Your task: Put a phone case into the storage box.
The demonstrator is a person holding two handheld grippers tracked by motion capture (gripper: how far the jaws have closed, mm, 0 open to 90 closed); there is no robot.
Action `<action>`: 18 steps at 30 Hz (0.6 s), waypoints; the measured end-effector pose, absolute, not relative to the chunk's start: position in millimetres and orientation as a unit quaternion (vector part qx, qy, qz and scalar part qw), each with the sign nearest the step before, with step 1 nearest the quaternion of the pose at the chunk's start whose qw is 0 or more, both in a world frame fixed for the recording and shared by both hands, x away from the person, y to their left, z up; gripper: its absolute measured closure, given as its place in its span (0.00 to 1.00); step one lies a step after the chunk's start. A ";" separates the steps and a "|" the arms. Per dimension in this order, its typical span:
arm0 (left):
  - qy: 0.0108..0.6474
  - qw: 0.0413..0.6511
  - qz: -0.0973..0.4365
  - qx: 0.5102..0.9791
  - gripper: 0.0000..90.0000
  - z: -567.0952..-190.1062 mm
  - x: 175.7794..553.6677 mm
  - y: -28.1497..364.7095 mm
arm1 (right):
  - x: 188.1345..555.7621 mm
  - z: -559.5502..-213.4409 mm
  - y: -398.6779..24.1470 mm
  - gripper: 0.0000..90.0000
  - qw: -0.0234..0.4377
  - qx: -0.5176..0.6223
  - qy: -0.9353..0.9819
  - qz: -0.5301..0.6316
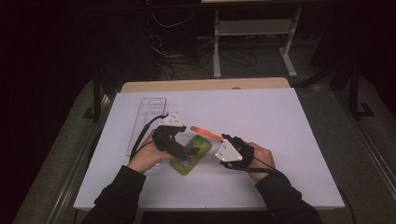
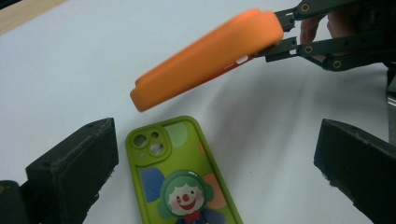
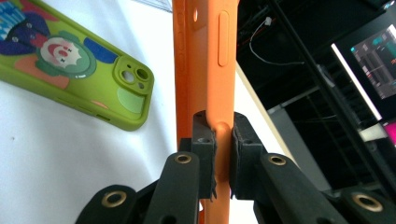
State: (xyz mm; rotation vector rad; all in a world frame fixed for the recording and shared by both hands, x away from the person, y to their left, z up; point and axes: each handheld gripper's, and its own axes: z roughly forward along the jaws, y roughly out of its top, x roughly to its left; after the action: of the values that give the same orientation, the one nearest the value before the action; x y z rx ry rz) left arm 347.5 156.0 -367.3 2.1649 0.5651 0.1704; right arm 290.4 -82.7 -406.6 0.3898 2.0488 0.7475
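Two phone cases: the right claw [image 3: 223, 140] clamps the orange case [image 3: 201, 56] aloft by its edge, while the left claw [image 2: 210, 163], jaws apart, straddles the green case [image 2: 182, 177] flat on the table [image 1: 289, 154], seemingly to steady it.

A white sheet [image 1: 261, 121] covers a wooden table [image 1: 205, 85] in a dark room; behind it stand a white shelf frame [image 1: 254, 32] and tangled cables [image 1: 187, 58], and lit screens [image 3: 373, 51] glow nearby
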 end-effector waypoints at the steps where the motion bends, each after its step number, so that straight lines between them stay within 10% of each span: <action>1: 0.227 0.433 0.069 0.870 0.00 -367.3 347.6 156.2 | 291.3 -406.0 -83.8 0.90 0.443 0.163 0.827 0.306; 18: 0.238 0.429 0.072 0.868 0.00 -367.9 346.7 155.0 | 305.6 -398.2 -98.4 0.90 0.328 0.281 0.822 0.372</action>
State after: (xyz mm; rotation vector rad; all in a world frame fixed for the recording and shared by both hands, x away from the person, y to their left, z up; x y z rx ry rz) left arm 346.7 155.0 -367.9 2.1679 0.5942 0.1803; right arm 305.6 -98.4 -398.2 0.7346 2.1508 0.9733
